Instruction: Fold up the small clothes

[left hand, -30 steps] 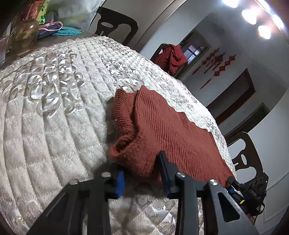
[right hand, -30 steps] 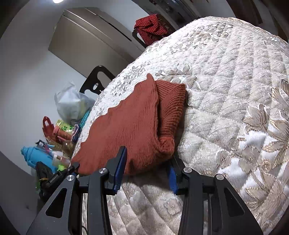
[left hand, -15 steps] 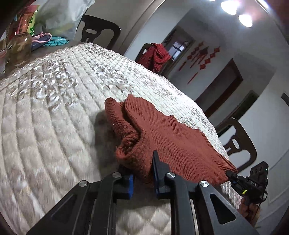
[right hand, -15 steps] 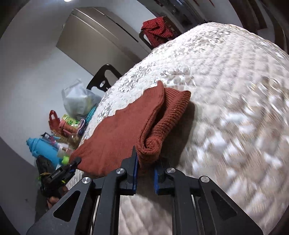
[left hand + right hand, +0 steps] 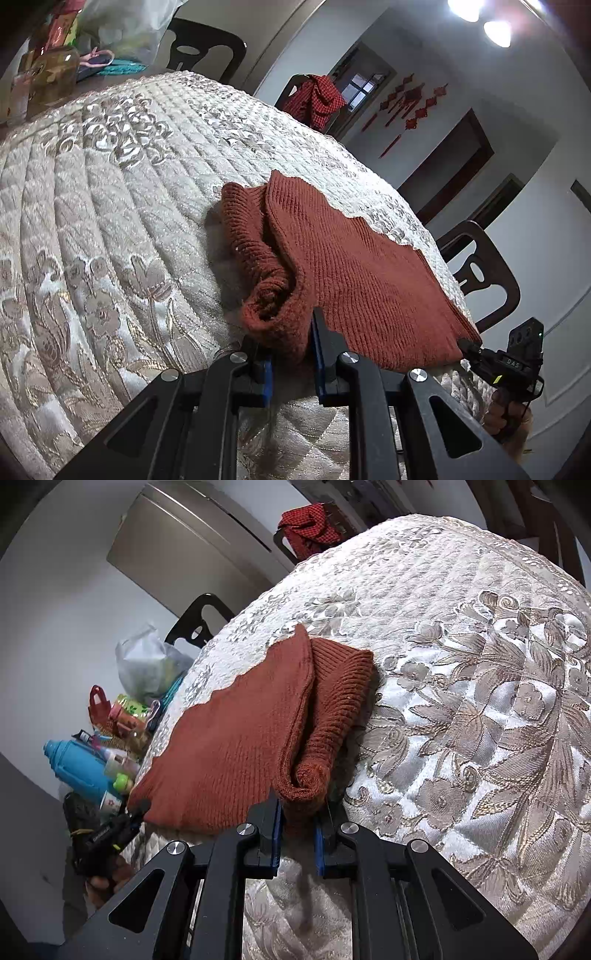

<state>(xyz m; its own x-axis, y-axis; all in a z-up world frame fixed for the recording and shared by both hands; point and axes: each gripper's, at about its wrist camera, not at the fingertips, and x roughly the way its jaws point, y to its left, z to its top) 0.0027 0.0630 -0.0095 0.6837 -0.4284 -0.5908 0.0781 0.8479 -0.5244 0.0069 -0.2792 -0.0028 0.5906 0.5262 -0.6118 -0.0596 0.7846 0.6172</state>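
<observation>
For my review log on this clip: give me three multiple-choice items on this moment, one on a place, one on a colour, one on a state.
1. Where does the knit garment lie?
A. on the quilted cover
B. on a chair
C. on the floor

2. What colour is it?
A. blue
B. rust red
C. white

3. How is the right gripper?
A. wide open
B. out of view
C. shut on the garment's rolled edge

Answers: 1 A, the cover shows all round it. 2 B, rust red in both views. 3 C, both pads press the roll.
</observation>
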